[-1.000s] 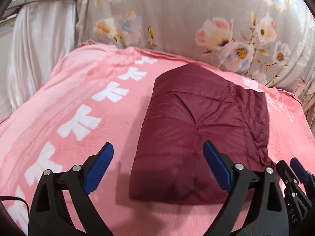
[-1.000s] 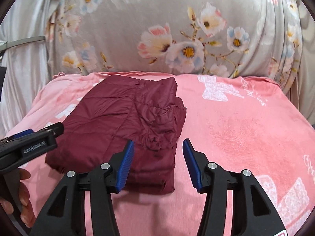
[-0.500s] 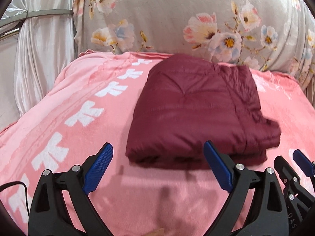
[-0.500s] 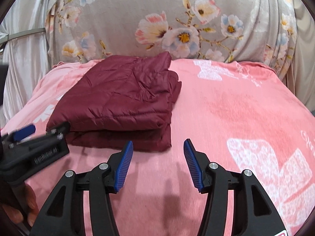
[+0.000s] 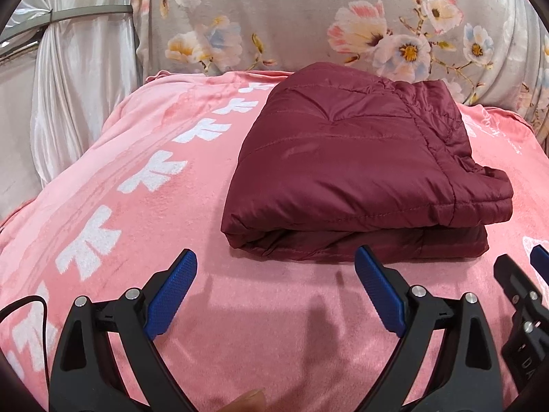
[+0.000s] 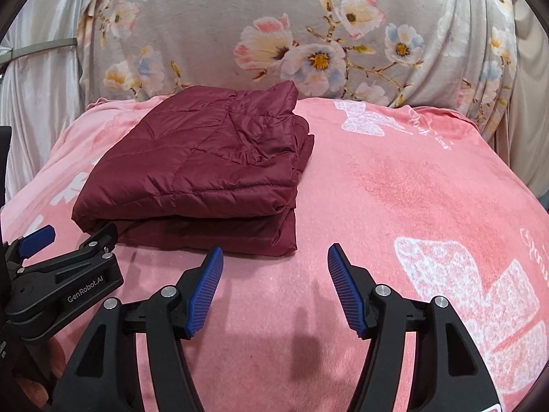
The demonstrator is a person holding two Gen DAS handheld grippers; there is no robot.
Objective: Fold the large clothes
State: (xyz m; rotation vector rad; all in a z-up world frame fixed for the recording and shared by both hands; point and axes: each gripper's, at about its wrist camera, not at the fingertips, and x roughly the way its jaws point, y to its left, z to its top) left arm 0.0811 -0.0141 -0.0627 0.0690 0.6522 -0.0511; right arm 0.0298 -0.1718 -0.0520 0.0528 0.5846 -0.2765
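A maroon quilted jacket [image 5: 357,158] lies folded into a thick rectangle on the pink blanket [image 5: 144,178]; the right wrist view shows the jacket [image 6: 206,168] left of centre. My left gripper [image 5: 276,261] stands open just short of the jacket's near edge, nothing between its blue pads. My right gripper [image 6: 274,257] hovers near the jacket's front right corner, its jaws opening and empty. Each view catches the other gripper at its side: the left gripper [image 6: 68,237] and one finger of the right gripper [image 5: 514,274].
A grey floral cushion [image 6: 308,41] backs the blanket. Silvery drapes [image 5: 79,79] hang at the left. White bow prints [image 6: 480,295] mark the blanket, which spreads wide to the right of the jacket. A black cable [image 5: 31,304] trails at the lower left.
Both grippers have drawn back and sunk lower, so the jacket now sits beyond the fingertips instead of under them. The right jaws have widened.
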